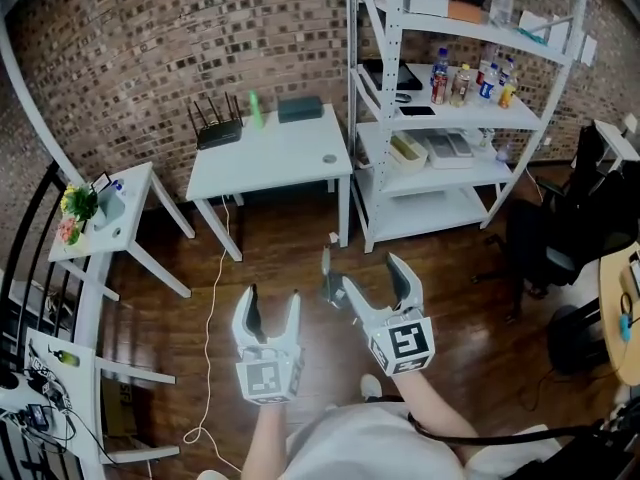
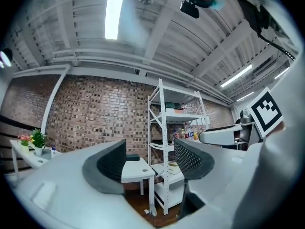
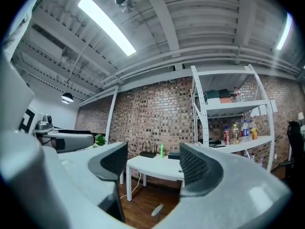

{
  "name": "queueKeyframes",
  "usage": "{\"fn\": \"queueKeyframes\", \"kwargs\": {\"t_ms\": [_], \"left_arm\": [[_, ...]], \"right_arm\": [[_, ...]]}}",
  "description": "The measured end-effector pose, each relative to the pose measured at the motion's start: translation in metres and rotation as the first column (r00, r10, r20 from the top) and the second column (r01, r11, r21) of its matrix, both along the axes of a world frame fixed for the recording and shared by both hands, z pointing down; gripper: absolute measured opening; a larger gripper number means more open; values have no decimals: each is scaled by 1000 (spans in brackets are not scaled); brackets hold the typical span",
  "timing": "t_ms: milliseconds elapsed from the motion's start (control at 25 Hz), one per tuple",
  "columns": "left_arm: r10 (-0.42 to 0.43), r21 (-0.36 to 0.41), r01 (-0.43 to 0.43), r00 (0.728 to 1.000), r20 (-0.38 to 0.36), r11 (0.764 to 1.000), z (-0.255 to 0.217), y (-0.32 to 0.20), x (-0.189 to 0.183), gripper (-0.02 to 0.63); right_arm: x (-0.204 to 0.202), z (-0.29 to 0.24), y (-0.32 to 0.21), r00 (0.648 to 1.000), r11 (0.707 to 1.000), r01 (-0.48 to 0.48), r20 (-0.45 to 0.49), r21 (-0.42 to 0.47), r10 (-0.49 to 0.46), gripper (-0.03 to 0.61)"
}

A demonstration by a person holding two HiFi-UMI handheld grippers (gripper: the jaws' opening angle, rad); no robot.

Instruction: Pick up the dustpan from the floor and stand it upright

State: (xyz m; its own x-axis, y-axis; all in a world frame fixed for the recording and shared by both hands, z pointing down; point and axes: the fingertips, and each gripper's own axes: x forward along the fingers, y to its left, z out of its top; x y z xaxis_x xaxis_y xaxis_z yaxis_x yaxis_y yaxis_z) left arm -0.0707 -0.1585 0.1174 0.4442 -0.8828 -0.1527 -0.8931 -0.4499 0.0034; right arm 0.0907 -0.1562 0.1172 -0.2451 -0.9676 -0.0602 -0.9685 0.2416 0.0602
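Left gripper (image 1: 271, 304): held up over the floor (image 1: 280, 258), pointing roughly level; marker cube facing the head camera.
Left fingers (image 2: 113, 162): released and spread wide; nothing is held between them, only the room is seen through the gap.
Right gripper (image 1: 372, 276): raised beside the left one, slightly further forward, also roughly level.
Right fingers (image 3: 196, 163): released, spread wide, nothing grasped.
Dustpan (image 1: 327, 268): not held; stood upright on the floor, handle up, towards the floor's edge along the brick wall. It is placed just in front of the near right leg of the white surface (image 1: 270, 153) and beside the left post of the shelf rack (image 1: 372, 168). Its lower part is partly covered by the right gripper in the head view.
Dustpan, gripper views: only the handle tip is seen low in the frame, below the gap of the left fingers (image 2: 151, 211) and of the right fingers (image 3: 157, 210).
Contact: none between either gripper and the dustpan.
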Motion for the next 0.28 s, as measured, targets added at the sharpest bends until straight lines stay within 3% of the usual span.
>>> {"fn": "queueKeyframes", "kwargs": {"t_ms": [280], "left_arm": [[7,-4,-7,1000,-23,1000,7,16,10,321]], "right_arm": [[13,14,19,1000,1000,-25,-9,-6,25,327]]}}
